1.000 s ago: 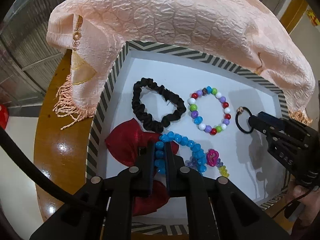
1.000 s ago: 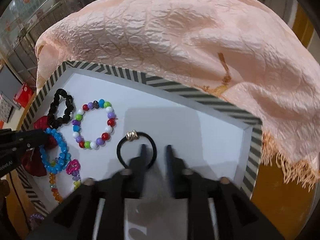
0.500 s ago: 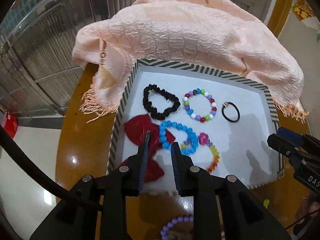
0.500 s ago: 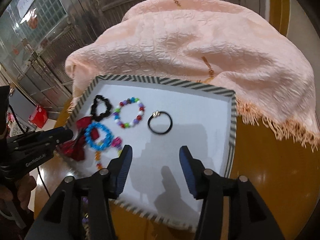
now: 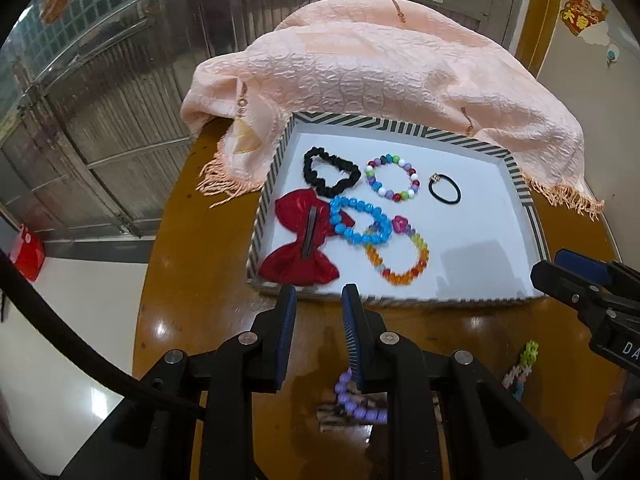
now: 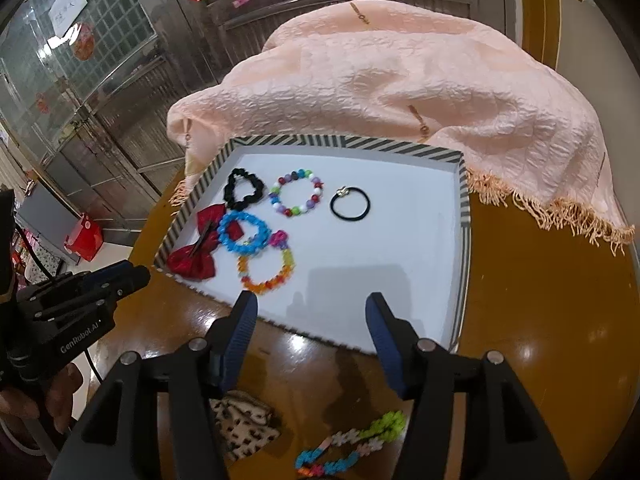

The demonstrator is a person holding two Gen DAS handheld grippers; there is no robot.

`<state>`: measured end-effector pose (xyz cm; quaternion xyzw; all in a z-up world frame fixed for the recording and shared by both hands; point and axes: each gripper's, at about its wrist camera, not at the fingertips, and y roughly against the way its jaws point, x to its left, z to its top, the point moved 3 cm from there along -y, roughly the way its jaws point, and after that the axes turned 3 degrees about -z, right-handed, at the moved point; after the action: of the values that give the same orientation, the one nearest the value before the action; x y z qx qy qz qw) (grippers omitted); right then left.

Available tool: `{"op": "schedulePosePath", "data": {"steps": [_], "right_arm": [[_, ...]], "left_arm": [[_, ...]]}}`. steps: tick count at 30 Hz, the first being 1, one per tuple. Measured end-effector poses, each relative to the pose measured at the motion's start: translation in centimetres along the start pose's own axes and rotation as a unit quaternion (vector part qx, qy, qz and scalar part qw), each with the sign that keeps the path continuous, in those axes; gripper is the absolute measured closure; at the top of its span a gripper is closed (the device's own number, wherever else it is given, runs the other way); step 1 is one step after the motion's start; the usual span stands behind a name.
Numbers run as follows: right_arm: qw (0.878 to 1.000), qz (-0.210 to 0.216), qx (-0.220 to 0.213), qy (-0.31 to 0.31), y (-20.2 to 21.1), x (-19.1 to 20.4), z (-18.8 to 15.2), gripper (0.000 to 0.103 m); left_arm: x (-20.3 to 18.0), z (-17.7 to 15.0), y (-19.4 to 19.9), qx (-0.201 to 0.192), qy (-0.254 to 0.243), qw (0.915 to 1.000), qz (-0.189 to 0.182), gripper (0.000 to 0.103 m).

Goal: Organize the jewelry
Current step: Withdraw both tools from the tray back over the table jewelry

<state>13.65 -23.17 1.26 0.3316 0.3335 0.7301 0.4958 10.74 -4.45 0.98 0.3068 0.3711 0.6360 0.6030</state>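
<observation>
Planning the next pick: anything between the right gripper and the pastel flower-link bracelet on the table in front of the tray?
Nothing visible. The flower-link bracelet lies on bare table just below the open right gripper. The leopard-print piece lies to its left, apart from it. The tray lies beyond the fingers.

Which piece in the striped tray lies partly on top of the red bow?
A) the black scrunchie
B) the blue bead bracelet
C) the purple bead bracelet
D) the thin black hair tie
B: the blue bead bracelet overlaps the right edge of the red bow inside the striped tray; the thin black hair tie lies apart, far right.
</observation>
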Motion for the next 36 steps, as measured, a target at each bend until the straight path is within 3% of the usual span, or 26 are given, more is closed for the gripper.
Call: {"op": "schedulePosePath", "data": {"steps": [15, 36], "right_arm": [[1.000, 0.001, -0.009, 0.028, 2.2, 3.5, -3.0, 0.038], [1.000, -0.014, -0.008, 0.012, 3.1, 3.0, -4.9, 0.035]], "left_arm": [[0.6, -3.4, 2.4, -0.007, 0.002, 1.0000, -0.002, 0.086], [0.1, -4.4, 3.2, -0.011, -0.006, 0.9999, -0.001, 0.086]]}}
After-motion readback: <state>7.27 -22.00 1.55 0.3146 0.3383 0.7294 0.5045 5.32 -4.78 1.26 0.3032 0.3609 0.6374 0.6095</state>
